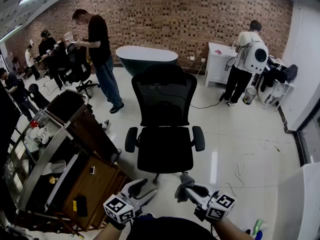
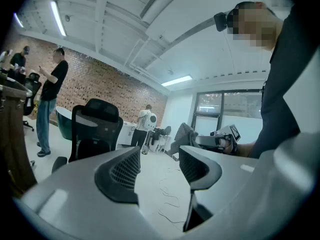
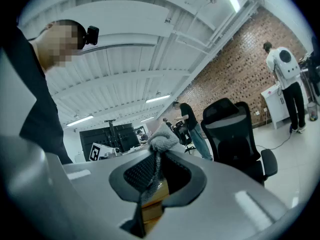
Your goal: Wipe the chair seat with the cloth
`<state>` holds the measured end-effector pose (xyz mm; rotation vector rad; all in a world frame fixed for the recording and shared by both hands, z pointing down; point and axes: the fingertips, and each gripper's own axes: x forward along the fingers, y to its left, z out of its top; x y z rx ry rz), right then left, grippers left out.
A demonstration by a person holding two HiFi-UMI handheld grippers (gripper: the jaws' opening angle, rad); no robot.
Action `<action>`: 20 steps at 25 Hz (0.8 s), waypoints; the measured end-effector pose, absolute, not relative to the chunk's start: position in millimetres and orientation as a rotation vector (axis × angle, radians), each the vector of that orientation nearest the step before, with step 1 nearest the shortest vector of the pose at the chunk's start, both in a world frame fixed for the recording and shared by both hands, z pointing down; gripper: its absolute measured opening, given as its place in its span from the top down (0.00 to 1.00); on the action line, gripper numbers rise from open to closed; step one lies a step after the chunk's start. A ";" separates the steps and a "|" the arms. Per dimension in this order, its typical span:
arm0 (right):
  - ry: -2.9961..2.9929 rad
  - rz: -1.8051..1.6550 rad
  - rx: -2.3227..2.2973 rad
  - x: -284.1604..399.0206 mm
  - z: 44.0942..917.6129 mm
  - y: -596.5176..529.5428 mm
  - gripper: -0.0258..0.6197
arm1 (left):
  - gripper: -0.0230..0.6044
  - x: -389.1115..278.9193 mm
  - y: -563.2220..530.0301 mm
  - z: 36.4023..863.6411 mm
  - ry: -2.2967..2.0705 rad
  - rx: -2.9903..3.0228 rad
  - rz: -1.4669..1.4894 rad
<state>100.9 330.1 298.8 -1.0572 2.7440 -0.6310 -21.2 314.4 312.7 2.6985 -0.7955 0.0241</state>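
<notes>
A black mesh office chair (image 1: 165, 115) stands on the white floor, its black seat (image 1: 165, 155) facing me. My right gripper (image 1: 186, 186) hovers just in front of the seat's near edge, shut on a grey cloth (image 1: 185, 181). The cloth (image 3: 161, 140) bunches above the closed jaws in the right gripper view, with the chair (image 3: 239, 136) off to the right. My left gripper (image 1: 144, 189) is held level with it to the left, open and empty. In the left gripper view the chair (image 2: 94, 134) shows at left and the cloth (image 2: 183, 137) at centre right.
A wooden cart (image 1: 75, 154) with drawers and a metal-framed trolley stands close on the left. Behind the chair sits a dark bathtub (image 1: 146, 58). One person (image 1: 99, 48) stands at back left, another (image 1: 243, 63) by a white cabinet (image 1: 219, 64) at back right.
</notes>
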 end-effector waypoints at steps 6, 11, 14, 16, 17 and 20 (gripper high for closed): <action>2.763 -0.654 -1.029 105.8 306.3 321.6 0.89 | 0.54 -15.3 308.7 321.4 -0.817 2.674 0.038; 2.773 -0.651 -1.026 106.1 311.6 298.5 0.89 | 0.54 -12.2 288.5 327.4 -0.817 2.663 0.047; 2.767 -0.657 -1.035 104.9 313.9 281.6 0.89 | 0.54 -10.0 271.0 330.1 -0.799 2.668 0.043; 2.766 -0.659 -1.040 101.5 314.8 266.8 0.89 | 0.54 -11.7 253.7 332.1 -0.789 2.668 0.043; 2.765 -0.660 -1.045 99.7 315.4 258.1 0.89 | 0.54 -13.2 243.7 334.3 -0.781 2.667 0.040; 2.756 -0.660 -1.074 95.6 317.6 226.3 0.89 | 0.54 -17.3 209.0 338.8 -0.756 2.669 0.034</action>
